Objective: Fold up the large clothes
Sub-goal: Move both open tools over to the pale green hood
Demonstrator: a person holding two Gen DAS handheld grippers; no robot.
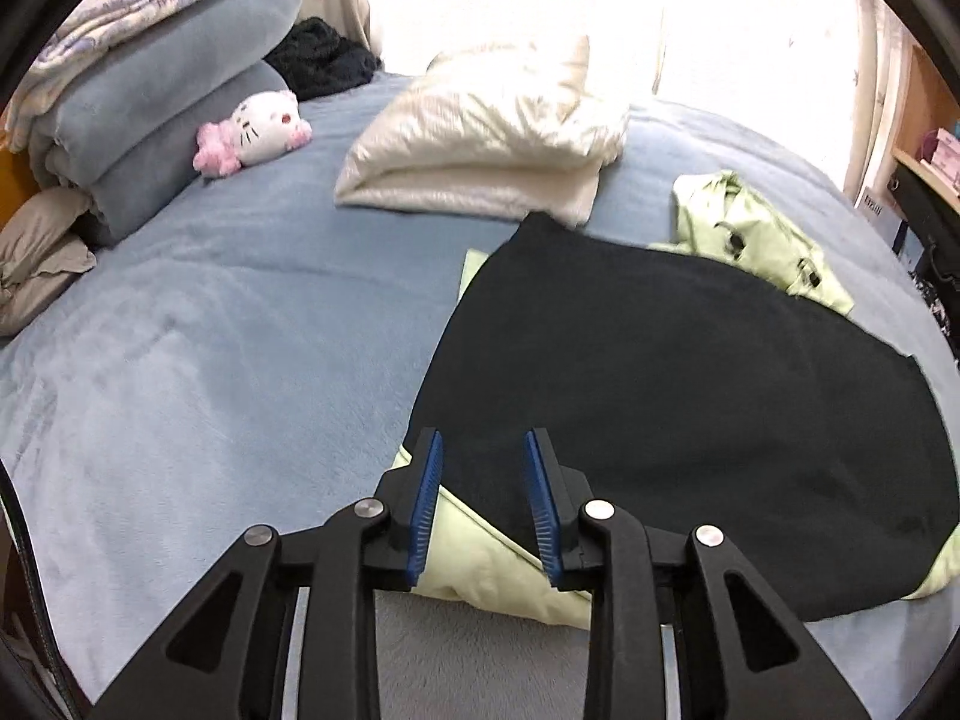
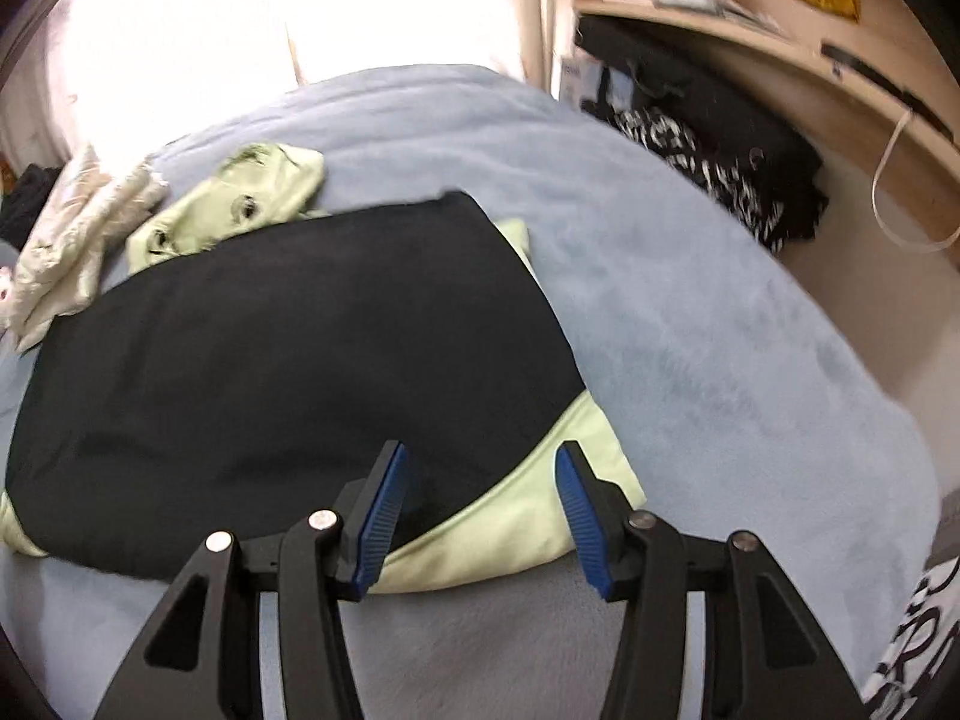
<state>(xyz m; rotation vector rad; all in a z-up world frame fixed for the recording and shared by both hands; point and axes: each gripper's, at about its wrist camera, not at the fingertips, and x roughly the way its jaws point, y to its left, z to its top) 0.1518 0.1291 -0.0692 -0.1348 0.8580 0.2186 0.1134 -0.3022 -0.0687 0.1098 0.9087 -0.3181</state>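
I took the cream pillow (image 1: 486,138) as my landmark: the large garment (image 1: 690,396), pale green outside with a black lining turned up, lay spread on the blue bed cover (image 1: 210,324) on the near side of that pillow, its far corner almost under the pillow's edge and its green hood part (image 1: 756,234) to the right of the pillow. My left gripper (image 1: 483,504) stood with jaws apart over the near left corner of the garment, and I saw no cloth pressed between the blue pads (image 1: 427,510), so it was released; my right gripper (image 2: 480,522) was also released, its jaws wider, over the near right corner where the green cloth showed under the black. The risks I judged from here: the lining and the green shell are two layers, so a pinch could catch only the black one and the fold would drag crooked; the slippery shell could slide out of the pads when lifted; and if the fold were carried toward the pillow, the cloth could push against the pillow or bunch on the hood. The right wrist view was blurred, so aiming at the corner was less sure. About writing: a white cat plush (image 1: 258,129) lay left of the pillow, without readable text; a small label on the shelf (image 1: 873,210) right of the pillow was too blurred to read, and I could read no brand on the garment
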